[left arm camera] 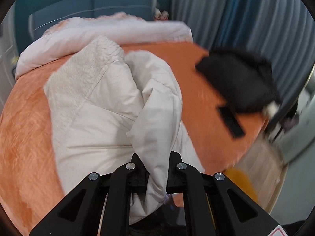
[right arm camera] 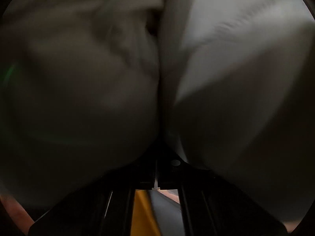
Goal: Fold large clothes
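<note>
Left wrist view: my left gripper [left arm camera: 156,161] is clamped on a bunched fold of the cream jacket [left arm camera: 102,106], low in the centre of the frame. The pinched cloth runs up between the two black fingers [left arm camera: 137,160] and hangs down past them toward the bottom edge. The rest of the jacket lies in a crumpled heap across the centre and left of the frame, on the orange bedspread [left arm camera: 25,137]. A fleecy lining or collar section shows at the heap's upper left.

A pale pink duvet [left arm camera: 110,31] lies bunched along the upper edge of the bed. A black garment [left arm camera: 240,82] sits at the right of the frame on the bedspread, apart from the jacket, with a black strap trailing below it. Blue curtains [left arm camera: 246,13] fill the upper right. The picture is motion-blurred, mostly at the right.

Right wrist view: my right gripper [right arm camera: 157,157] is closed and buried in pale jacket fabric [right arm camera: 226,78], which fills nearly the whole frame, dark and blurred. The fabric folds meet in a seam-like crease straight above the fingertips, so the grip reads as on the jacket.
</note>
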